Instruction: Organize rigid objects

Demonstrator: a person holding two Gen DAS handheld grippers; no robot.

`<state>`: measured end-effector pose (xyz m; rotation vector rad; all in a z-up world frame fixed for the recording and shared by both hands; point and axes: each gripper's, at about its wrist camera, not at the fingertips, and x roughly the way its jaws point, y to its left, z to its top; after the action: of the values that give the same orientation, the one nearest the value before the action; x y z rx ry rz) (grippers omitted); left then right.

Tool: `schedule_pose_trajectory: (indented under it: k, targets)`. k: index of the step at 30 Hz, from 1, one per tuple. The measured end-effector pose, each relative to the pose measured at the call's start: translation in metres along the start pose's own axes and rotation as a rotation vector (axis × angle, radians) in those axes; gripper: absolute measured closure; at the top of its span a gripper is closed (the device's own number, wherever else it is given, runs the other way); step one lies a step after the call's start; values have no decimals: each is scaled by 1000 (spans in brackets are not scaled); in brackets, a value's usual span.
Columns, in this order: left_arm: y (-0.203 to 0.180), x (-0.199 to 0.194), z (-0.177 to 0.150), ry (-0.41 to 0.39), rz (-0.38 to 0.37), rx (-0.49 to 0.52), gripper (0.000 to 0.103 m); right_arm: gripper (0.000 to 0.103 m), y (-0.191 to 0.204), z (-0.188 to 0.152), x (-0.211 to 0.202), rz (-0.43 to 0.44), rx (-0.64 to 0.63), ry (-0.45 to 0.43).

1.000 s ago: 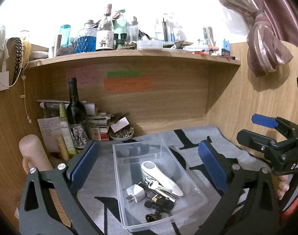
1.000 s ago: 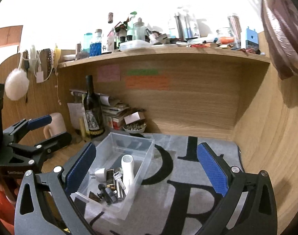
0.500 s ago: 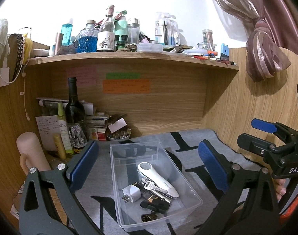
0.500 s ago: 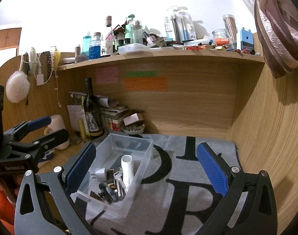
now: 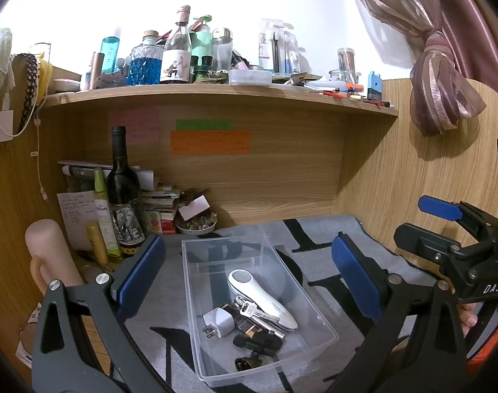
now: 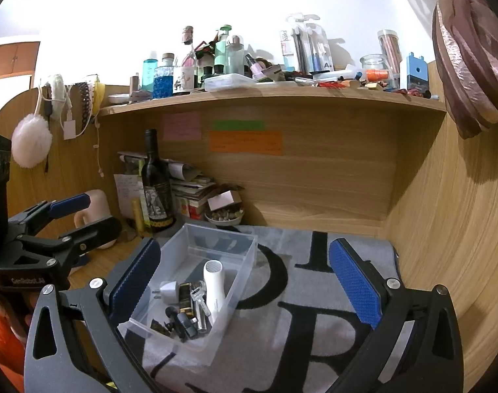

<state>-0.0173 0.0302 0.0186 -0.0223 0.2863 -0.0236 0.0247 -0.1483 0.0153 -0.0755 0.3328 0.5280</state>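
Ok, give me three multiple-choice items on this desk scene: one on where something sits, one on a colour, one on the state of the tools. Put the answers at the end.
1. Where is the white handheld device?
A. On the upper shelf
B. Inside the clear plastic bin
C. On the mat beside the bin

2. What colour is the widest sticky note on the back panel?
A. Orange
B. Blue
C. White

3. What state are the left tool and right tool in?
A. Both shut on an item
B. Left shut, right open
C. Both open and empty

Answers:
1. B, it lies in the bin with a white plug adapter and keys.
2. A, the long strip under the green note is orange.
3. C, each tool's blue pads stand wide apart with nothing between them.
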Motion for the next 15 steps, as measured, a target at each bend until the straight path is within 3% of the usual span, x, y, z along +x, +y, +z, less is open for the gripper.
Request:
schedule_pose_trajectory:
  k: [15]
  targets:
    - [0,0,1,1,-2,1,0,0,-2,0,2,2,4,6]
